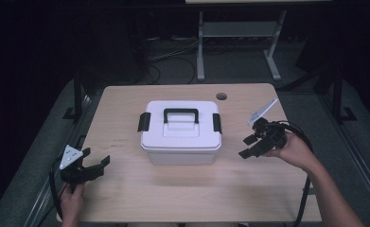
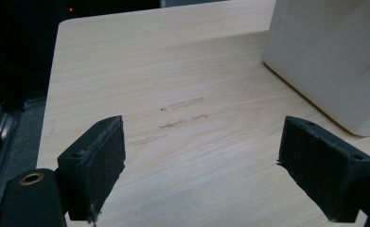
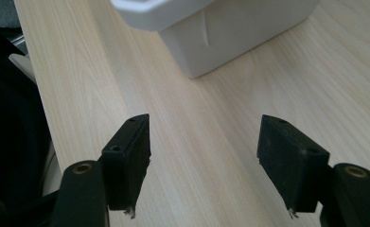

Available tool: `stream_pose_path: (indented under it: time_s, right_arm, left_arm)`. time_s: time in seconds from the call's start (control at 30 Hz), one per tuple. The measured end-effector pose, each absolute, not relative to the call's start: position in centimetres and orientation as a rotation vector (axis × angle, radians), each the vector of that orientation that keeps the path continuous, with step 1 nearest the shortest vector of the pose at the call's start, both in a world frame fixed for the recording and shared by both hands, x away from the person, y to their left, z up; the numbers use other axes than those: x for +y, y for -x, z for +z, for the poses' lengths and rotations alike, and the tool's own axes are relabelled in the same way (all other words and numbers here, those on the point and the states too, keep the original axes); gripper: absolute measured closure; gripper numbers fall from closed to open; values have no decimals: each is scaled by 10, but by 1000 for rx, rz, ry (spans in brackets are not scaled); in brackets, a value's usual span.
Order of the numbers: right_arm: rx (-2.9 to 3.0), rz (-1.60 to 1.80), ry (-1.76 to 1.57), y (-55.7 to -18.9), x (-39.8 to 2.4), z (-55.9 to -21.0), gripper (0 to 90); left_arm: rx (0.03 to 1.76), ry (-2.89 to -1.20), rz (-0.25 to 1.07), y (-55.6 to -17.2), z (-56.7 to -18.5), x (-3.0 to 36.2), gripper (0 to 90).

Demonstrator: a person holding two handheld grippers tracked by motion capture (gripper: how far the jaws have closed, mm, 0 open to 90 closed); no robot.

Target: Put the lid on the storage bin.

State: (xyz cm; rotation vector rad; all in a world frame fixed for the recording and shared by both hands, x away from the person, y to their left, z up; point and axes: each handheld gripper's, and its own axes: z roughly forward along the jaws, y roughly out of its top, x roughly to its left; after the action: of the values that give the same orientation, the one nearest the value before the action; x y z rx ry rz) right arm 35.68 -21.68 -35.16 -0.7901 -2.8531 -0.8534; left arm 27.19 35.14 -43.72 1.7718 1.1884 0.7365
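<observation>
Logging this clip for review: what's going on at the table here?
A person holds a black two-jaw tool in each hand on either side of a white plastic storage box with a black handle and black side latches, lid on, sitting mid-table on the light wooden table. The left tool sits near the table's left edge, open and empty. The right tool is open beside the box's right side, touching nothing.

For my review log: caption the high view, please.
White latched box mid-table; open left tongs and right tongs flank it.
</observation>
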Motion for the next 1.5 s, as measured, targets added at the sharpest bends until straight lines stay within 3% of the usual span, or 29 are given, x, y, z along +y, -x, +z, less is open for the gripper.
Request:
stream_pose_path:
  time_s: [1.5]
  right_arm:
    - [-2774, -918, 946, -319, -262, -400, 356]
  left_arm:
    - [1201, -1767, 746, -269, -437, 356, 148]
